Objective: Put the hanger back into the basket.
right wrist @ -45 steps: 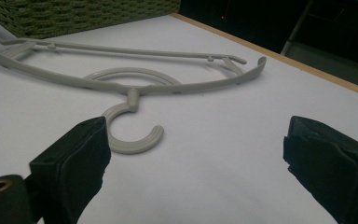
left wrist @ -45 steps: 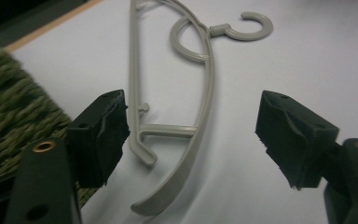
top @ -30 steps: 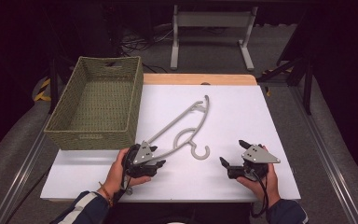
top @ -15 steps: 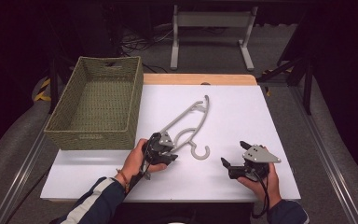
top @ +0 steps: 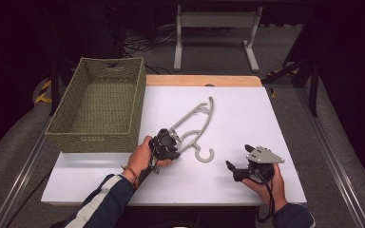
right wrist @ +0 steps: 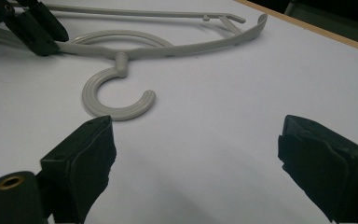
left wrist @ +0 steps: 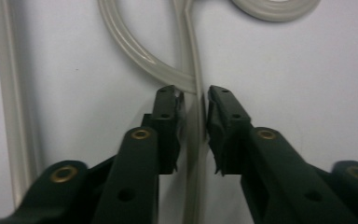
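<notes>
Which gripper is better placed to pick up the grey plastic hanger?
Left. The left gripper already has its fingers either side of the grey plastic hanger's bar, not quite shut. The right gripper sits open, apart from it.

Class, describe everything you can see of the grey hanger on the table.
The hanger looks like pale grey plastic: a round open hook, curved shoulders, a straight lower bar. It lies flat and slanted on the white table, hook towards the person, beside the basket. The left tongs straddle one thin bar, jaws narrowly apart.
</notes>
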`<state>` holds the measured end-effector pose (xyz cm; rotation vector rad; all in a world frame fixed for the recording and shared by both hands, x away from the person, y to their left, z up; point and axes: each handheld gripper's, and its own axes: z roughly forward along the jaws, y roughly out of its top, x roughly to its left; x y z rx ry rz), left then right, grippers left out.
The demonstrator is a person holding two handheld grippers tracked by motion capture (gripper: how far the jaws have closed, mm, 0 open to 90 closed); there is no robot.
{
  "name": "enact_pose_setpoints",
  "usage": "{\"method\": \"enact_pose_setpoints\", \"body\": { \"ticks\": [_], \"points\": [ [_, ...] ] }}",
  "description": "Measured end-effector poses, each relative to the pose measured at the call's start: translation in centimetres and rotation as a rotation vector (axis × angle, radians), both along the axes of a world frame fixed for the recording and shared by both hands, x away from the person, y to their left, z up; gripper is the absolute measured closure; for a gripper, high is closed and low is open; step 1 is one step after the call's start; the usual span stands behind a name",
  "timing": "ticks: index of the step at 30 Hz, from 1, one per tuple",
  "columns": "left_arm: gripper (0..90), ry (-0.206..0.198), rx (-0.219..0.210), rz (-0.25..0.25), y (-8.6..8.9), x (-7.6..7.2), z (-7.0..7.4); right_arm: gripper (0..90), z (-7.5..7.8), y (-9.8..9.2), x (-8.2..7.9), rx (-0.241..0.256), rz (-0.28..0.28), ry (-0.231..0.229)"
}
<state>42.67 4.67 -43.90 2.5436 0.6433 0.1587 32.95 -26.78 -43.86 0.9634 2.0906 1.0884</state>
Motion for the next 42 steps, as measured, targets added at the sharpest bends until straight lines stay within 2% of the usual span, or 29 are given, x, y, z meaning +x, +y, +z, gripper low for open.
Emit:
{"method": "enact_pose_setpoints", "body": {
  "ticks": [5,10,16,21,25,30,32,38,42],
  "points": [
    [79.8,-0.039,0.042,-0.024,-0.4,-0.4,0.1,11.2,-0.1,0.0,0.1,-0.007,0.002,0.009],
    [80.5,-0.041,0.032,-0.023,-0.3,-0.4,0.1,11.3,-0.3,0.2,0.2,-0.014,0.006,0.017],
    [80.6,-0.045,0.04,-0.027,-0.3,-0.4,0.3,11.5,-0.1,0.0,0.2,-0.005,0.004,0.012],
    [80.8,-0.025,0.061,-0.045,0.2,-0.7,0.4,11.5,0.1,-0.4,0.2,0.007,0.0,0.017],
    [79.8,0.007,0.086,-0.075,0.5,-0.6,0.6,12.1,0.2,-0.4,0.2,0.008,-0.005,0.011],
    [70.0,0.03,0.11,-0.082,0.9,-0.4,0.8,12.3,0.2,-0.4,0.2,0.004,-0.004,0.012],
    [66.2,0.038,0.121,-0.088,1.0,-0.3,0.8,12.3,0.1,-0.5,0.3,0.001,-0.005,0.025],
    [63.6,0.067,0.101,-0.087,1.2,0.2,0.7,13.9,0.1,-0.6,0.3,0.002,-0.024,0.01],
    [66.1,0.048,0.125,-0.077,0.9,-0.1,0.7,14.2,0.2,-0.6,0.4,0.004,-0.043,0.006]
  ]
}}
